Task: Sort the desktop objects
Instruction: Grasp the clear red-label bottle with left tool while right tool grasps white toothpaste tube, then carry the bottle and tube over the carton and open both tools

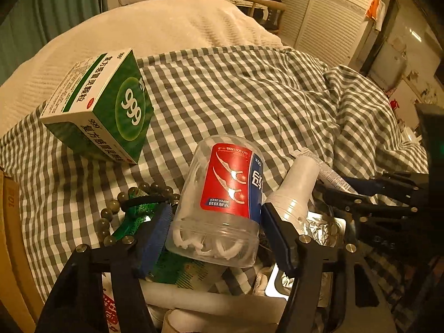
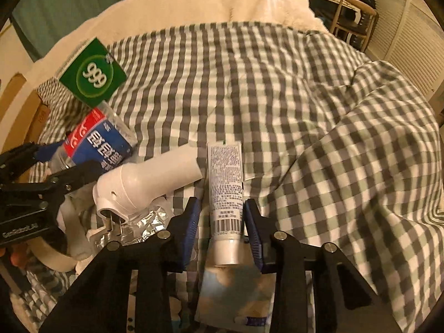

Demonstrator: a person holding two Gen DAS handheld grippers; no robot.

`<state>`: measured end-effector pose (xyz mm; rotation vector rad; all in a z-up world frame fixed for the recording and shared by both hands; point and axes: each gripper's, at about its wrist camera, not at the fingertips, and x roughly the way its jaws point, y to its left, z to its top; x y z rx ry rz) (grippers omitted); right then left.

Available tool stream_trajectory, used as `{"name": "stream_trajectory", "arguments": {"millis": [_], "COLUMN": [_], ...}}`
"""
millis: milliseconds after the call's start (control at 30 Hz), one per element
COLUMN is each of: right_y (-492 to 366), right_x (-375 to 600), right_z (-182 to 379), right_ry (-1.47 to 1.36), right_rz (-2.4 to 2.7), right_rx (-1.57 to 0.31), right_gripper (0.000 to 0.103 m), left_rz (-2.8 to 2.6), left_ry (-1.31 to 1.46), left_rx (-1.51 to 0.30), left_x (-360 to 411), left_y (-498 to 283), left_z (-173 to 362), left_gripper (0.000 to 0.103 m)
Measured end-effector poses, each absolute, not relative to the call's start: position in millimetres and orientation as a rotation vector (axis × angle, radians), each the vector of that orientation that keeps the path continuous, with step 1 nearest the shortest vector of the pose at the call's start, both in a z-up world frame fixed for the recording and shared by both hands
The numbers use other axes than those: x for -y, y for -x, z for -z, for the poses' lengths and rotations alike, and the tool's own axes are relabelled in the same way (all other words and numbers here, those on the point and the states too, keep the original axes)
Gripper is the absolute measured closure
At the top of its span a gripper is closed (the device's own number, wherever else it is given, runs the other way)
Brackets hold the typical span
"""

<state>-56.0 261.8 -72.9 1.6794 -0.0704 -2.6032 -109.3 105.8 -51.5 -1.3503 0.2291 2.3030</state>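
Observation:
My left gripper [image 1: 215, 227] has its jaws around a clear floss-pick jar [image 1: 222, 205] with a red and blue label; the pads touch both its sides. The jar also shows in the right wrist view [image 2: 97, 144]. My right gripper [image 2: 222, 219] straddles a white tube [image 2: 226, 191] lying cap toward me; the right pad touches it, the left pad stands a little off. A white plug-in device [image 2: 144, 183] lies between jar and tube, and shows in the left wrist view [image 1: 294, 191]. A green 999 medicine box [image 1: 102, 108] sits at the far left.
A grey checked cloth [image 2: 277, 97] covers the bed, bunched at the right. A bead bracelet [image 1: 111, 211], a green packet [image 1: 166, 269], foil blister packs [image 1: 324, 227] and a light blue pouch [image 2: 236, 291] lie in the near pile. A cardboard box [image 1: 11, 236] stands at the left.

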Motion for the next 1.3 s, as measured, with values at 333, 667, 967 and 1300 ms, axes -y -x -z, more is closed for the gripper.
{"name": "stream_trajectory", "arguments": {"millis": [333,667,967,1300], "right_y": [50,31,14,-18], "right_x": [-260,-272,-267,-220], "right_z": [69,38,14,-48], "right_ry": [-1.646,-1.513,-1.425,-1.290], "right_rz": [2.651,2.707,2.734,2.702], "right_rx": [0.081,0.227,0.257,0.216], "right_gripper": [0.079,0.079,0.079,0.079], "left_rz": [-2.284,-2.377,-2.451,-2.504], "left_ry": [1.345,1.282,1.172,1.011], "left_rx": [-0.185,0.013,0.117,0.251], "left_x": [-100,-67,-41,10], "left_y": [111,104,86,58], "left_z": [54,31,-5,-89], "left_gripper": [0.036,0.037,0.037,0.037]}}
